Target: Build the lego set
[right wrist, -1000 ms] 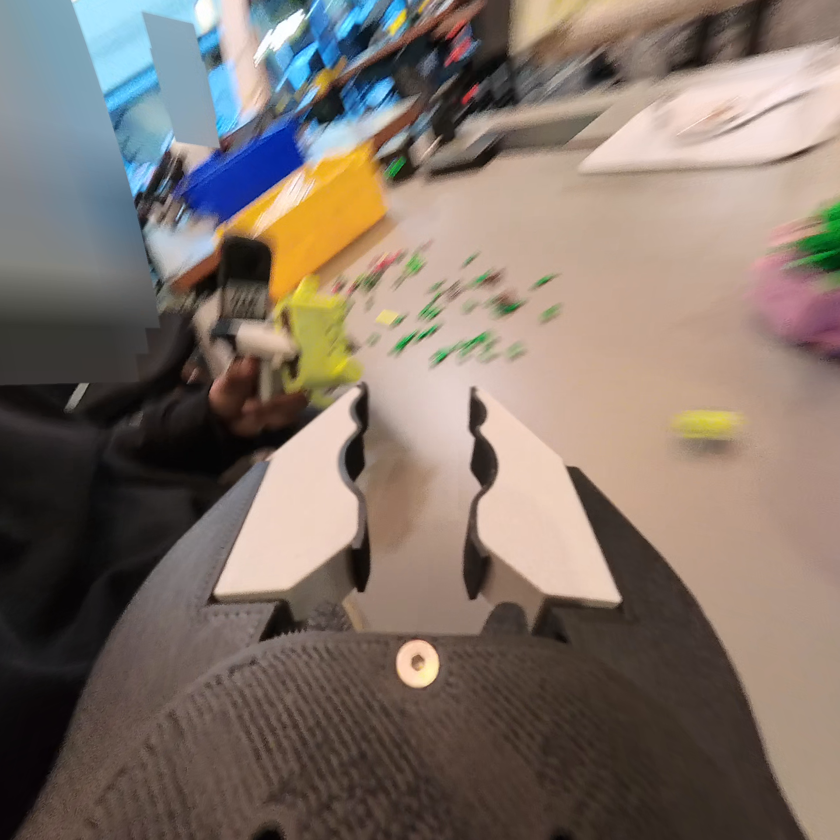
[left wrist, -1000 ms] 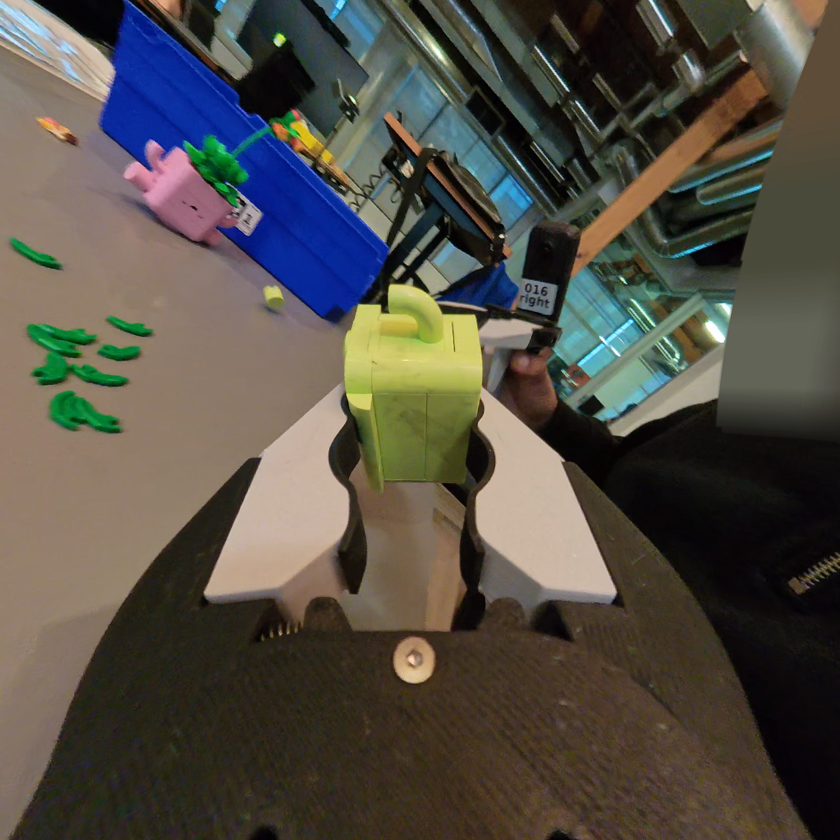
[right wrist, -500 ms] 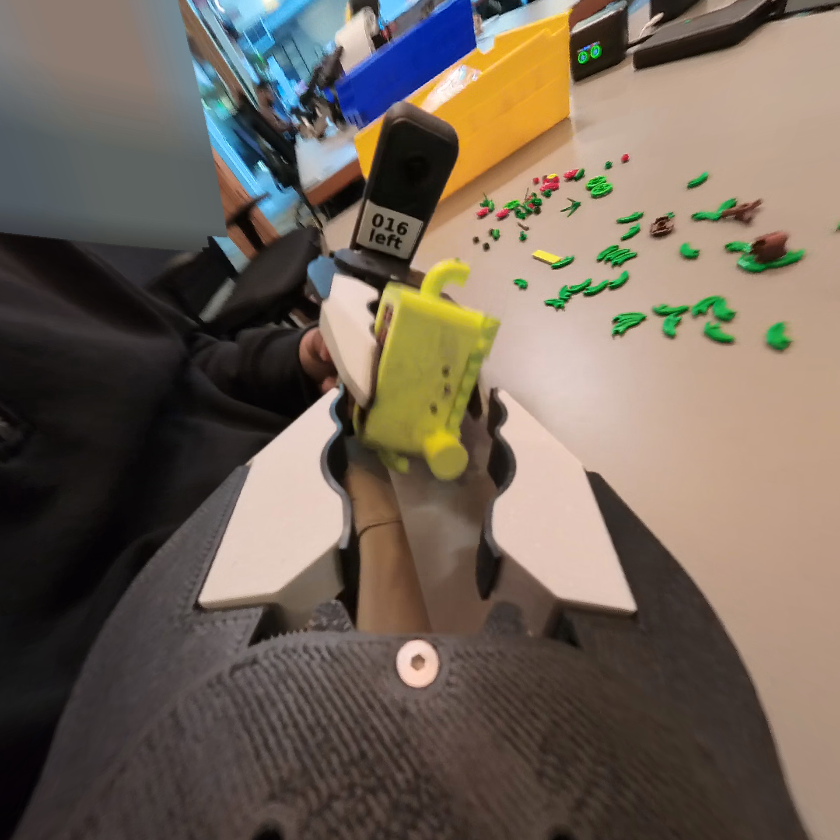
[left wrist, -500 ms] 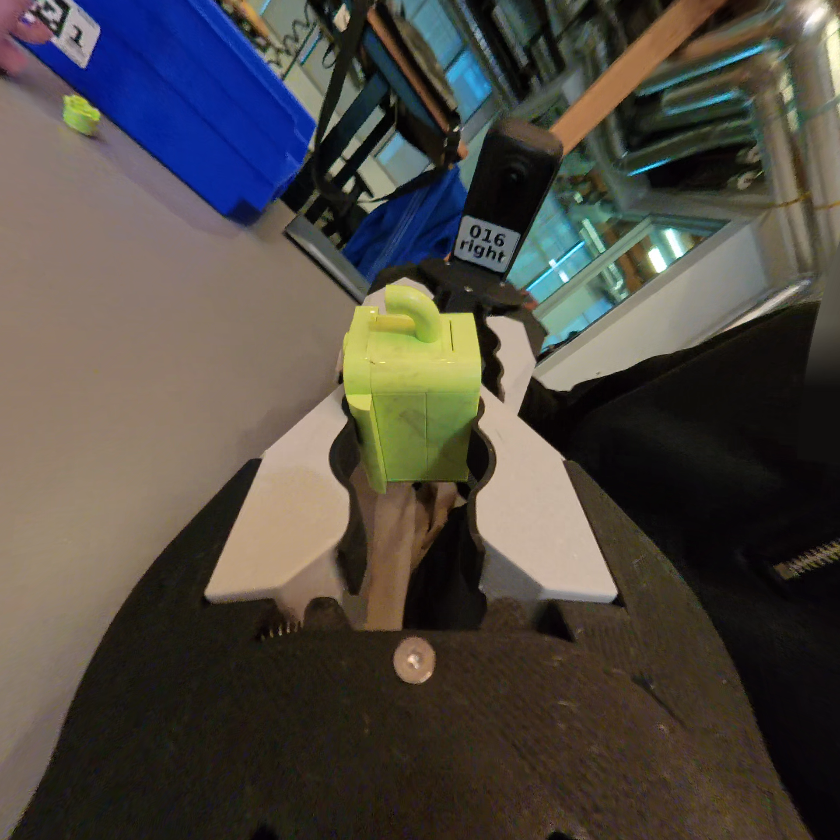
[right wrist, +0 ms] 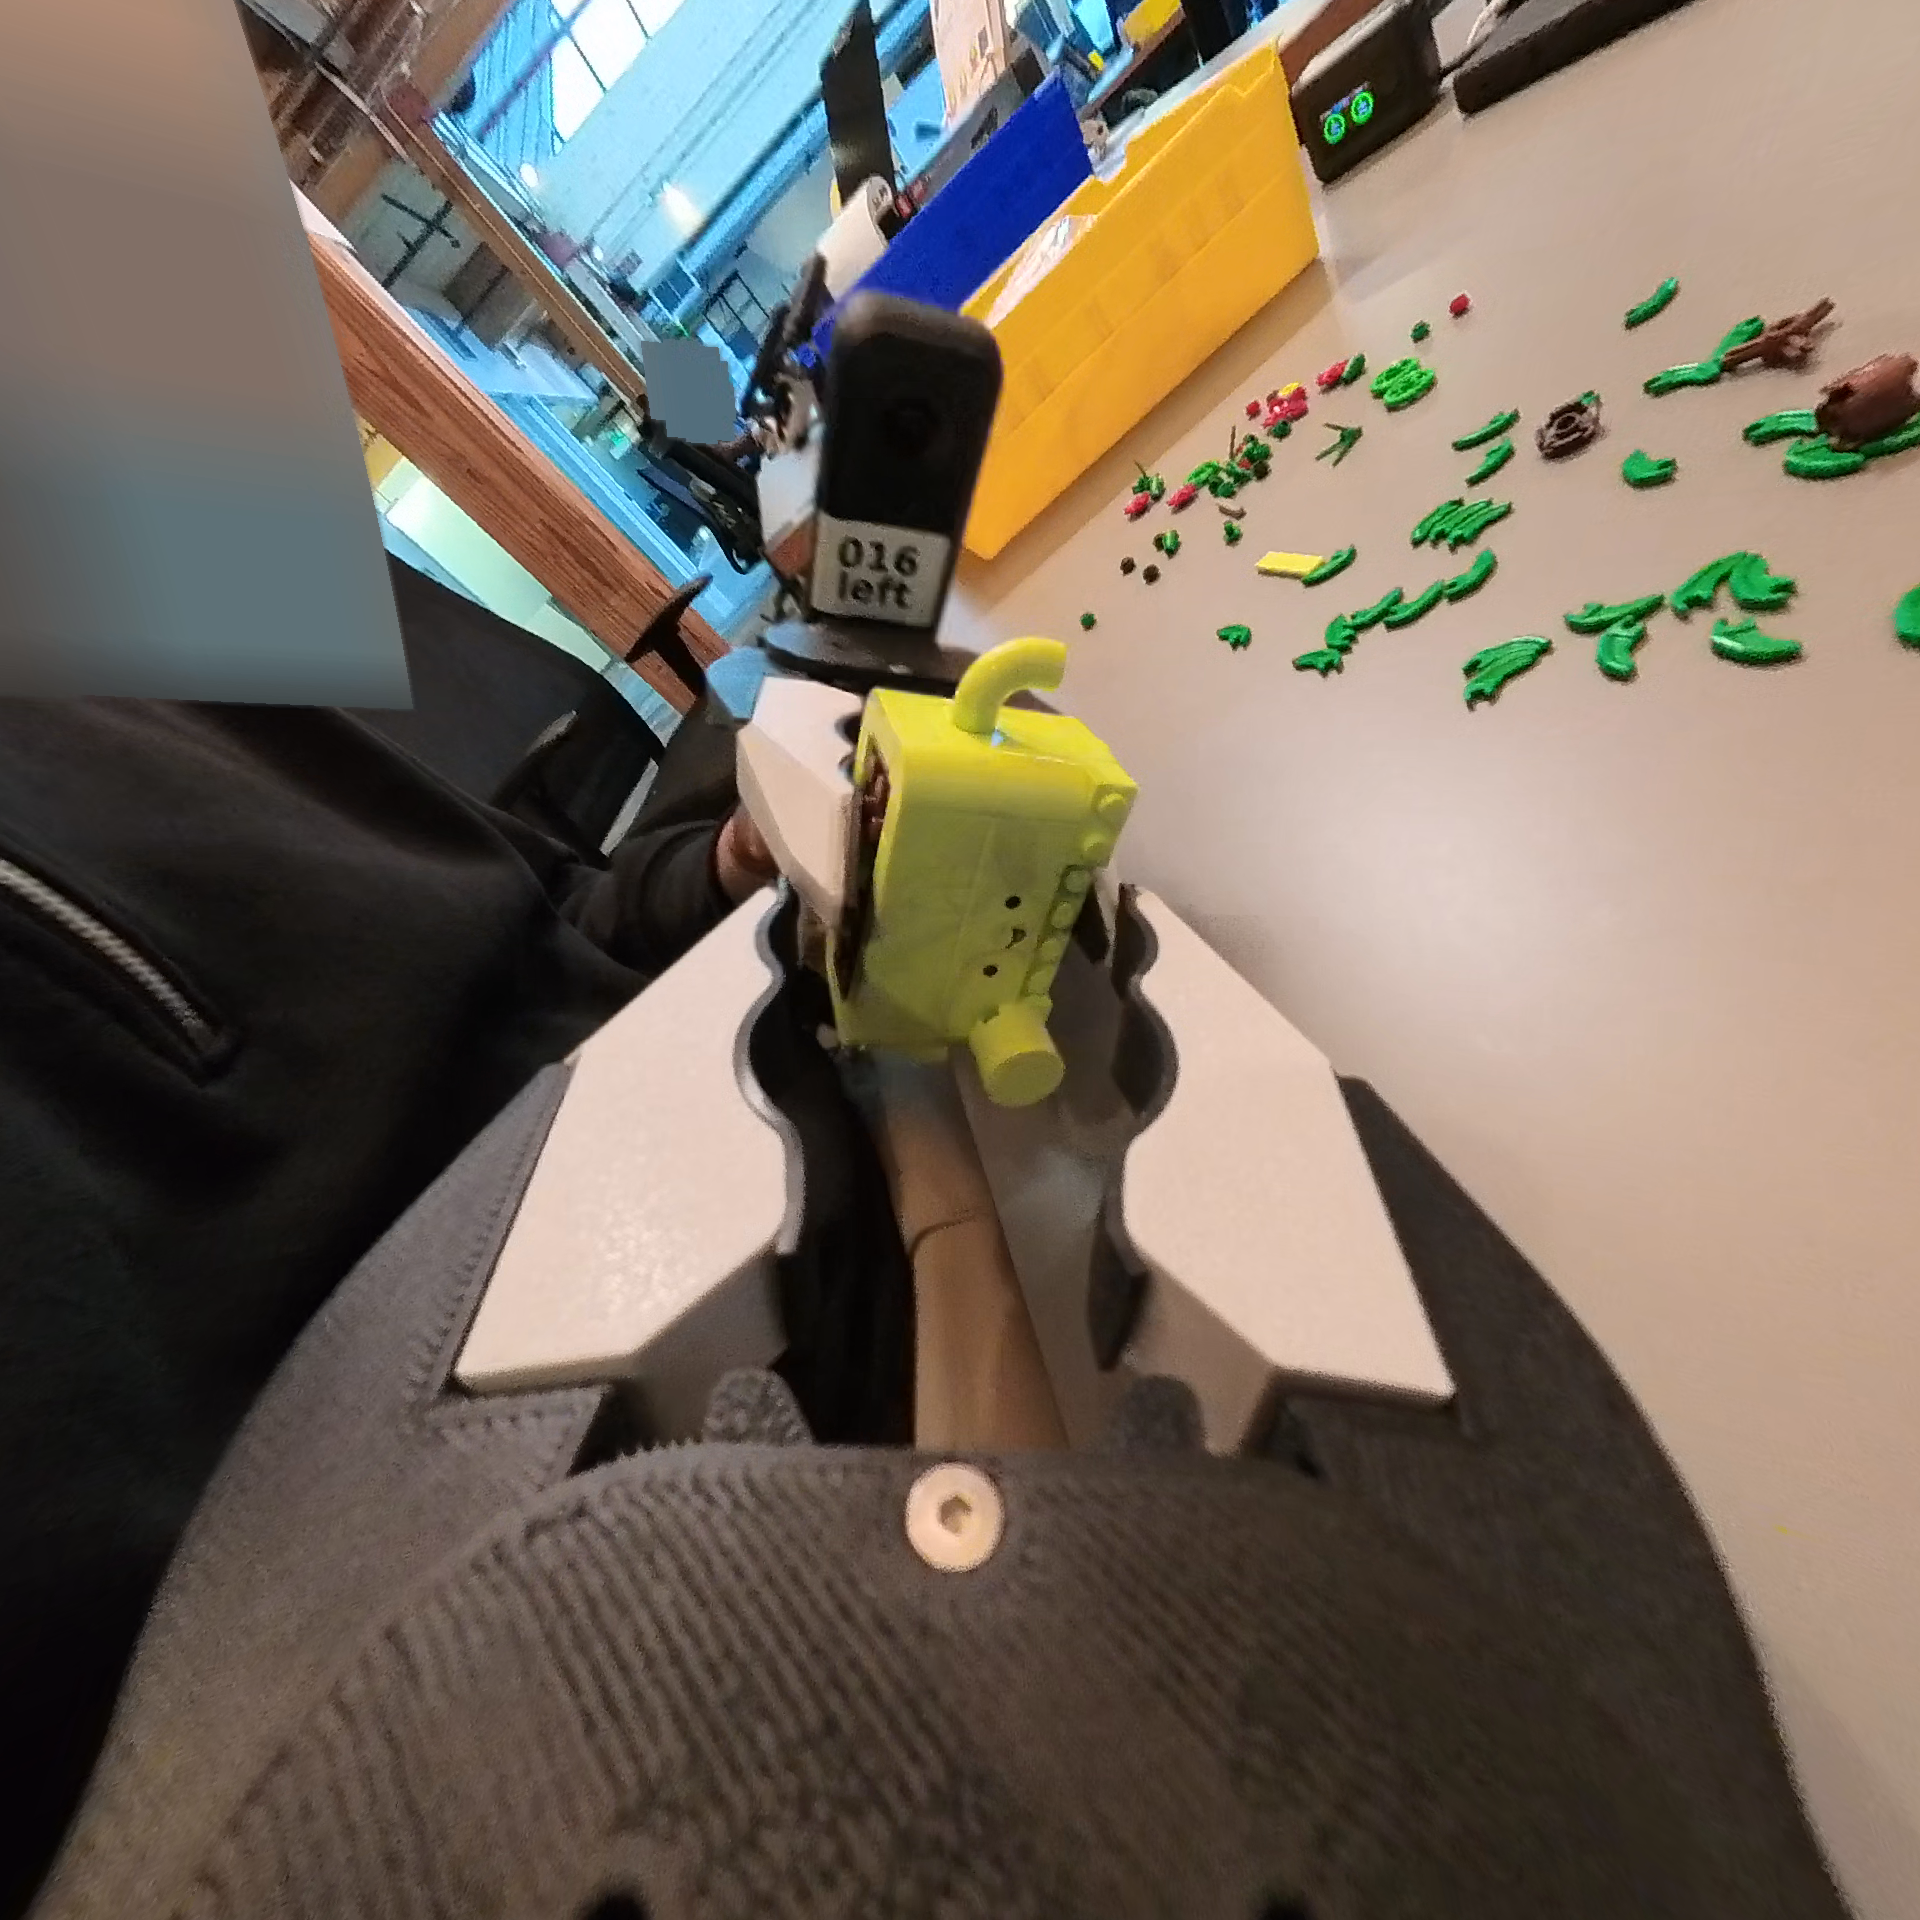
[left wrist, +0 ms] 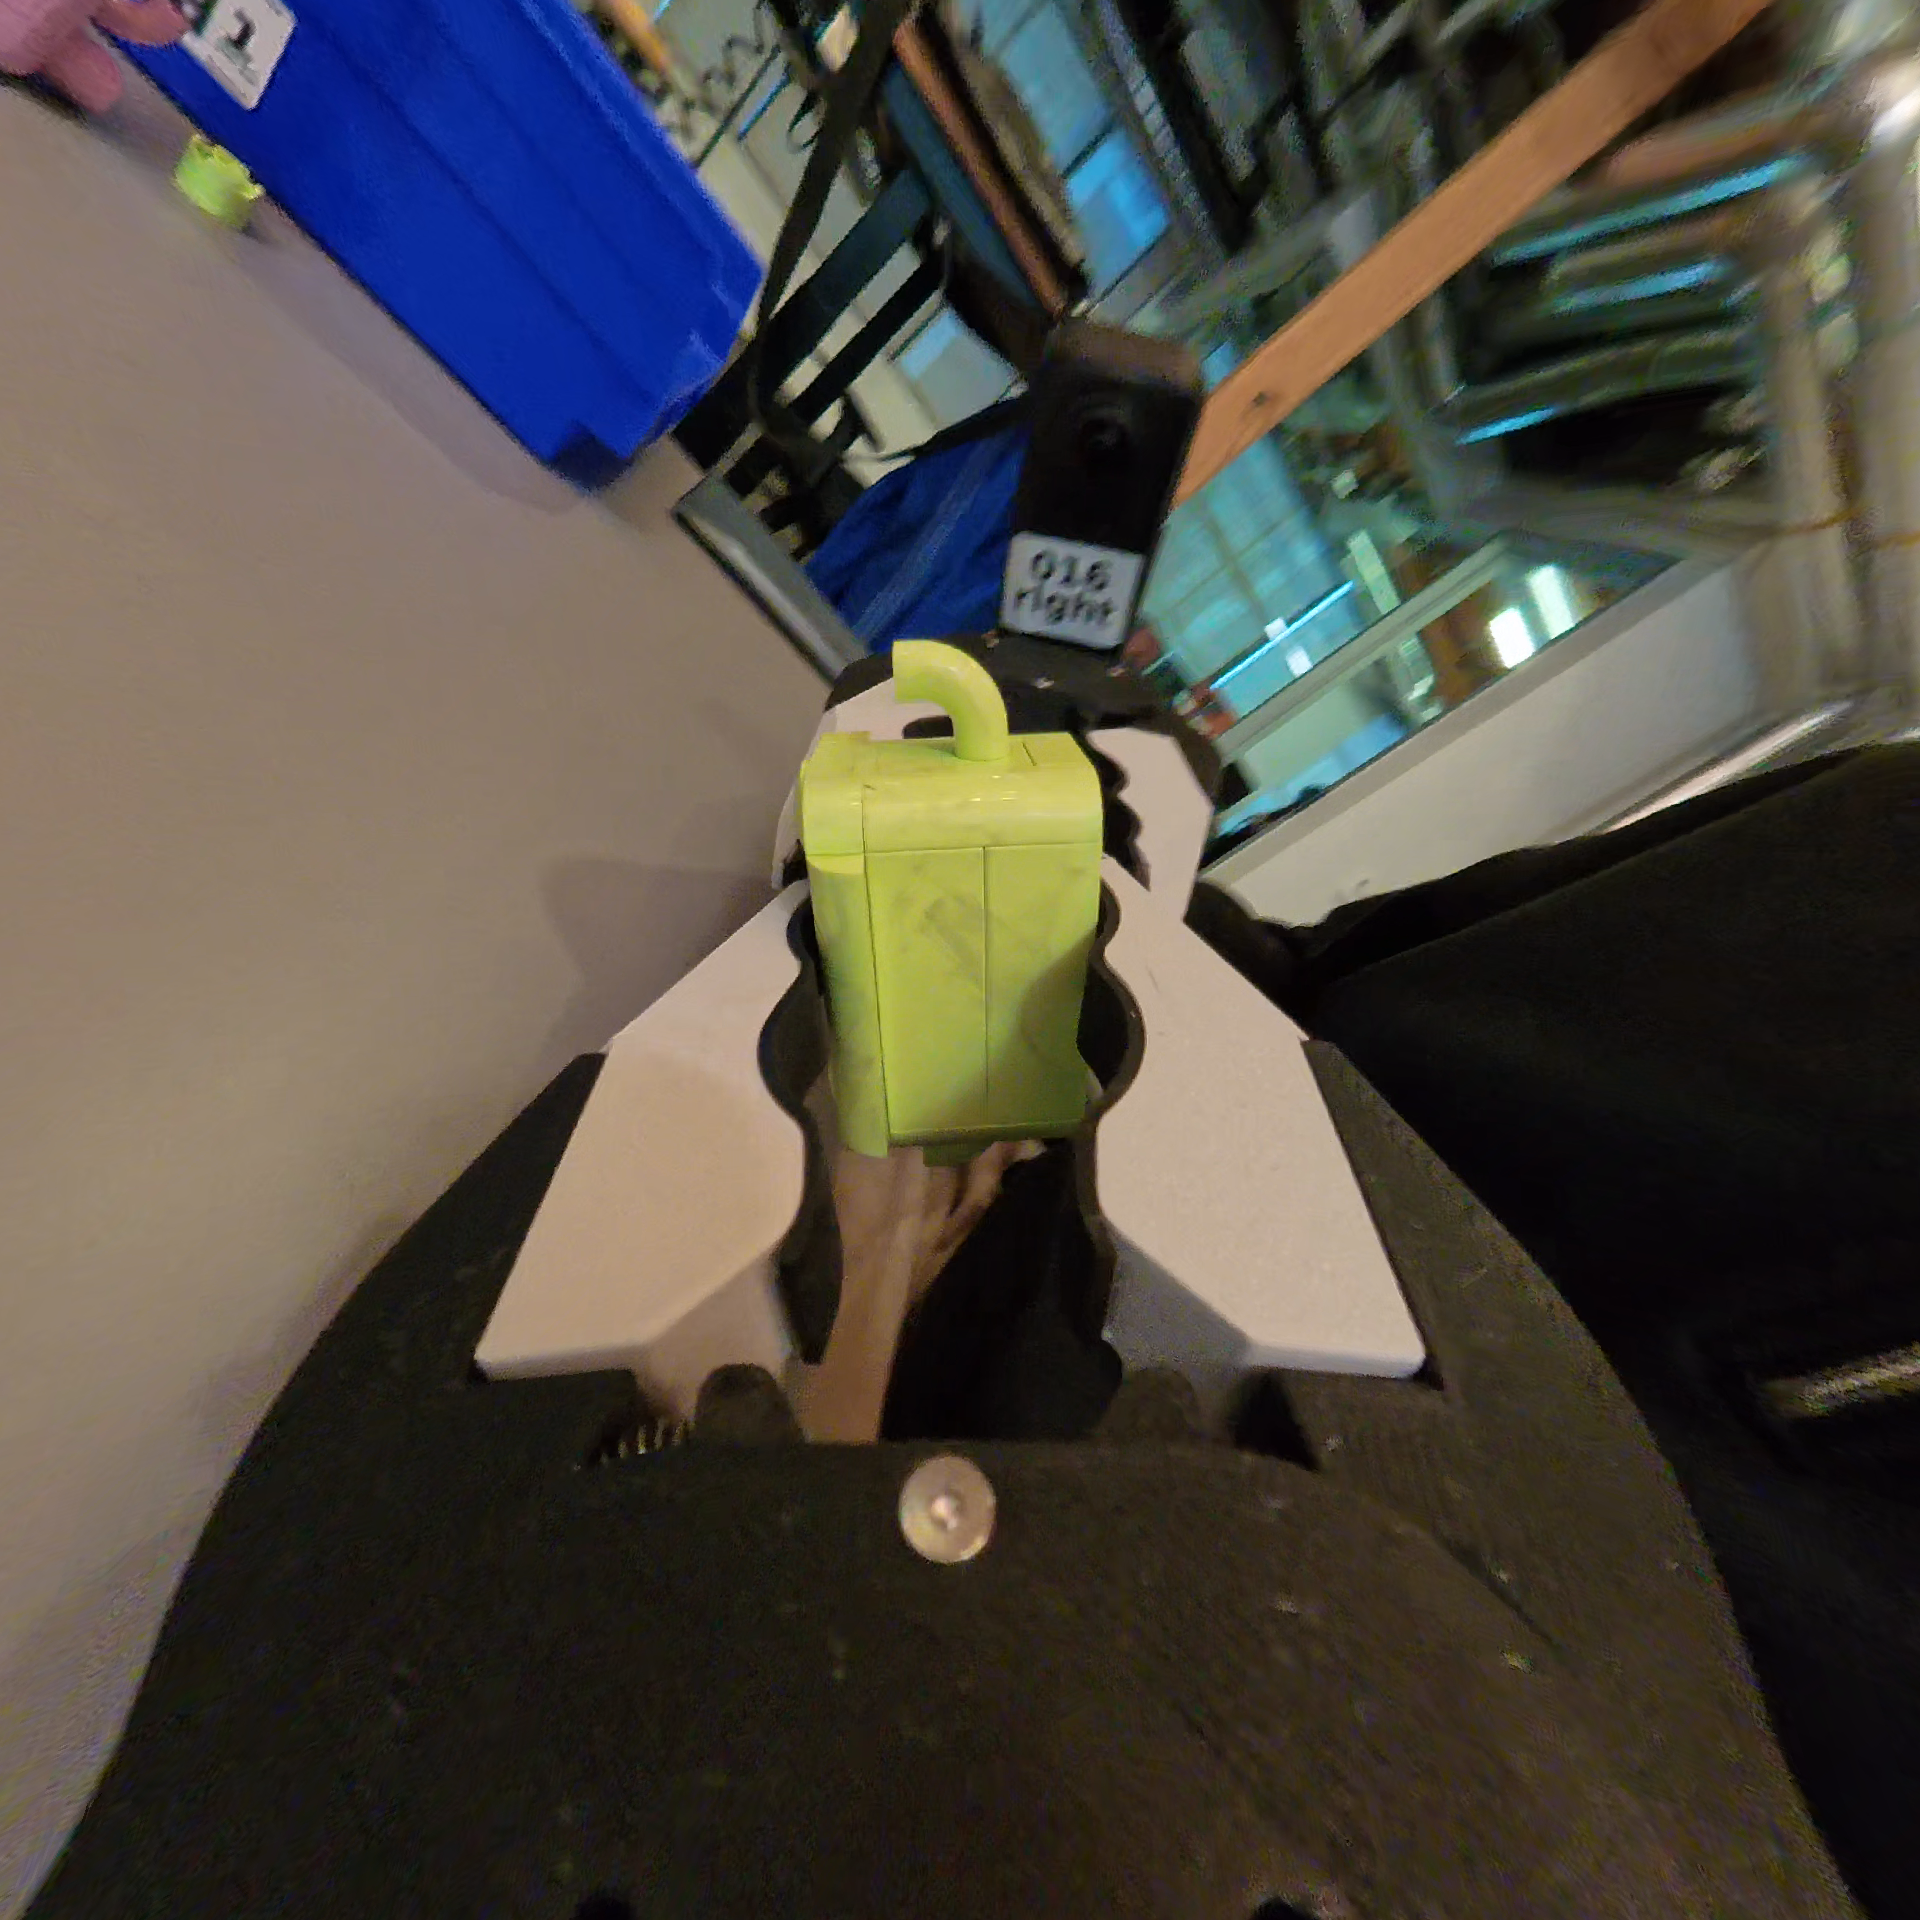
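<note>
The left gripper (left wrist: 951, 925) is clamped on the lime-green lego block (left wrist: 951, 935), held in the air above the table (left wrist: 312, 727). The block stands upright, long axis vertical, its curved hook (left wrist: 951, 707) on top. The block's underside is hidden. The right gripper (right wrist: 961, 935) faces it with fingers spread on either side; contact cannot be determined. Green leaf pieces (right wrist: 1507, 623) lie scattered beyond, near a yellow bin (right wrist: 1143, 312).
</note>
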Demonstrator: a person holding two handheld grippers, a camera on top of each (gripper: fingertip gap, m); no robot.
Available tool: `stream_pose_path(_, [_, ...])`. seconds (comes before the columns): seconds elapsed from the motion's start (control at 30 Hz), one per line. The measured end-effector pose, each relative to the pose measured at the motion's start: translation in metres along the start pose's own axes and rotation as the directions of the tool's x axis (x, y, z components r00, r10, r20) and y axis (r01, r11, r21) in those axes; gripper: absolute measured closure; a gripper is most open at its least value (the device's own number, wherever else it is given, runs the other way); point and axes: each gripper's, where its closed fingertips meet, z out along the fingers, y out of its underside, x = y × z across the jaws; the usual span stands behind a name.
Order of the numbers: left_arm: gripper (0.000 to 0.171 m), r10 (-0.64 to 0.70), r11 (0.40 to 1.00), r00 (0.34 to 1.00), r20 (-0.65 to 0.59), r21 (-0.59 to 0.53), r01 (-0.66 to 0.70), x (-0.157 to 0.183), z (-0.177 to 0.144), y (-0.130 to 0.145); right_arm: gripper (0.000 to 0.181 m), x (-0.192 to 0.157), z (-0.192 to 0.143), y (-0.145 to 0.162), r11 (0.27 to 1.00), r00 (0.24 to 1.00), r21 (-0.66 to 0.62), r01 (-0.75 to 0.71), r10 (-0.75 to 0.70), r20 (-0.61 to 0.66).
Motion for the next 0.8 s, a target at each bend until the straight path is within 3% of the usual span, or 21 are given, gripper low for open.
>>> stream_pose_path(0.13, [0.126,-0.118,0.985,0.979,-0.168,0.102,0.137,0.013,-0.013,-0.019,0.127,-0.005,-0.01,-0.027,0.985,0.995,0.15,-0.081,0.07,0.077])
stream_pose_path(0.2, [0.126,-0.137,0.984,0.976,-0.167,0.088,0.153,0.01,-0.015,-0.018,0.127,-0.004,-0.016,-0.036,0.98,0.996,0.188,-0.071,0.058,0.071])
stream_pose_path(0.33, [0.125,-0.068,0.998,0.991,-0.111,-0.025,0.066,0.007,-0.008,-0.001,0.123,-0.003,-0.013,-0.031,0.992,0.997,0.117,-0.057,0.051,0.052])
stream_pose_path(0.43, [0.126,0.015,0.997,0.999,-0.044,-0.077,-0.018,0.001,-0.002,0.008,0.113,0.0,-0.009,-0.021,0.993,0.992,0.052,-0.111,0.107,0.059])
stream_pose_path(0.53, [0.126,0.053,0.988,0.998,-0.03,-0.141,-0.056,0.0,0.002,0.018,0.115,-0.002,-0.005,-0.007,0.985,0.98,-0.025,-0.168,0.17,0.105])
stream_pose_path(0.6, [0.126,0.079,0.982,0.997,-0.023,-0.171,-0.082,0.0,0.005,0.023,0.138,-0.001,-0.003,-0.002,0.981,0.974,-0.045,-0.187,0.191,0.119])
stream_pose_path(0.7, [0.125,0.085,0.985,0.996,-0.013,-0.151,-0.086,-0.001,0.005,0.021,0.139,0.001,-0.004,-0.002,0.982,0.976,-0.049,-0.183,0.187,0.111])
stream_pose_path(0.8, [0.126,0.087,0.995,0.996,0.023,-0.06,-0.085,-0.006,0.002,0.007,0.139,0.006,-0.005,-0.005,0.986,0.985,-0.027,-0.162,0.164,0.056])
